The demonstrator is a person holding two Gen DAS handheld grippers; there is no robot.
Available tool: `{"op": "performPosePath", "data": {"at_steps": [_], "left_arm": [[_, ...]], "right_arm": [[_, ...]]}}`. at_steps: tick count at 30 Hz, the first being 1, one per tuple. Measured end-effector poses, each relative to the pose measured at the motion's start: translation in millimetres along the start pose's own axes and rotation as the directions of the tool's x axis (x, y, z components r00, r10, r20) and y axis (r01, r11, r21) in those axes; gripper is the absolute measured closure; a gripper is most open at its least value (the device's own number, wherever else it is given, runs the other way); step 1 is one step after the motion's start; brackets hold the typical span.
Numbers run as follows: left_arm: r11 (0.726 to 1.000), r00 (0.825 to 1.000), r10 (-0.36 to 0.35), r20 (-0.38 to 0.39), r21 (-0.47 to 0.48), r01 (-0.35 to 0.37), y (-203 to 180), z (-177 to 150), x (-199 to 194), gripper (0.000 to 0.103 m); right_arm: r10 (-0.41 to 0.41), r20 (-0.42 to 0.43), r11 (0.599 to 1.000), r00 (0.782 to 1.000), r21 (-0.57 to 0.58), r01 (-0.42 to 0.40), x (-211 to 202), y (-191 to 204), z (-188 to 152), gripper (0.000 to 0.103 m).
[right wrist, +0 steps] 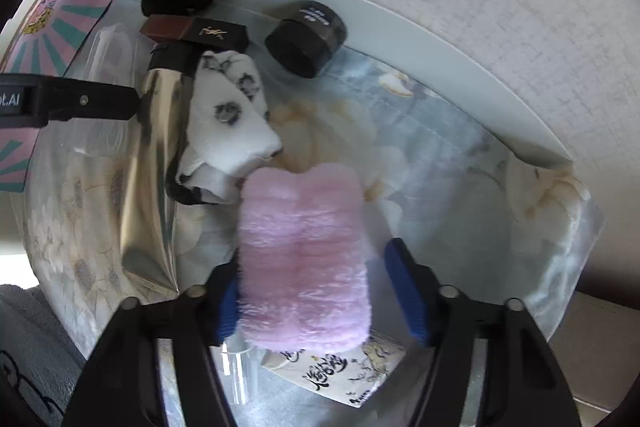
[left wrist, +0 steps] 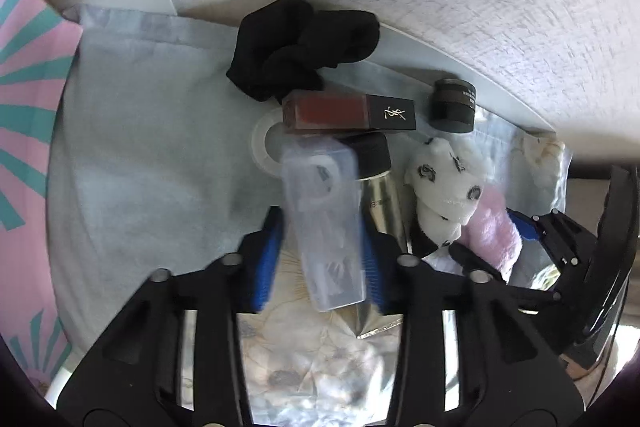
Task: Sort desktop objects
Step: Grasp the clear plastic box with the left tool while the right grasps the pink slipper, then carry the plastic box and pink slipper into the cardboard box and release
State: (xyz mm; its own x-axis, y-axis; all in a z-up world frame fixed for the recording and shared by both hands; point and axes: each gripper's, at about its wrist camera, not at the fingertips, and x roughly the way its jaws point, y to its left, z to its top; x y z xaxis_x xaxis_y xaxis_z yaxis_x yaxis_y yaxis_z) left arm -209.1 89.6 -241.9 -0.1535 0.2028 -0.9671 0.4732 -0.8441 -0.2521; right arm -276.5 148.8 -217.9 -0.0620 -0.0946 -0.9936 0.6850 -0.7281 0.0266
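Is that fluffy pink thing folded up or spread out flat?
Folded or rolled. The pink cloth forms a thick bundle with a crease down its middle, sitting between the right gripper's blue pads.

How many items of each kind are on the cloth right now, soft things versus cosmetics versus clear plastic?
Soft fabric: 3, black scrunchie, white patterned sock, pink fluffy sock.
Cosmetics: 3, lipstick, dark jar, silver tube.
Clear plastic: 2, clear case, tape roll.
Total: 8
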Motion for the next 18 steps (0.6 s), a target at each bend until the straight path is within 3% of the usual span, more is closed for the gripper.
{"op": "performPosePath", "data": {"at_steps": [4, 18], "left_arm": [[1.000, 1.000, 0.000, 0.006, 0.012, 0.000, 3.6, -0.1, 0.1, 0.079], [0.995, 0.999, 0.014, 0.044, 0.100, -0.018, 2.0, -6.5, -31.3, 0.080]], "right_arm": [[0.004, 0.006, 0.999, 1.000, -0.048, -0.004, -2.9, 1.9, 0.6, 0.059], [-0.021, 0.014, 0.999, 1.000, -0.030, 0.021, -26.7, -6.2, 2.0, 0.061]]}}
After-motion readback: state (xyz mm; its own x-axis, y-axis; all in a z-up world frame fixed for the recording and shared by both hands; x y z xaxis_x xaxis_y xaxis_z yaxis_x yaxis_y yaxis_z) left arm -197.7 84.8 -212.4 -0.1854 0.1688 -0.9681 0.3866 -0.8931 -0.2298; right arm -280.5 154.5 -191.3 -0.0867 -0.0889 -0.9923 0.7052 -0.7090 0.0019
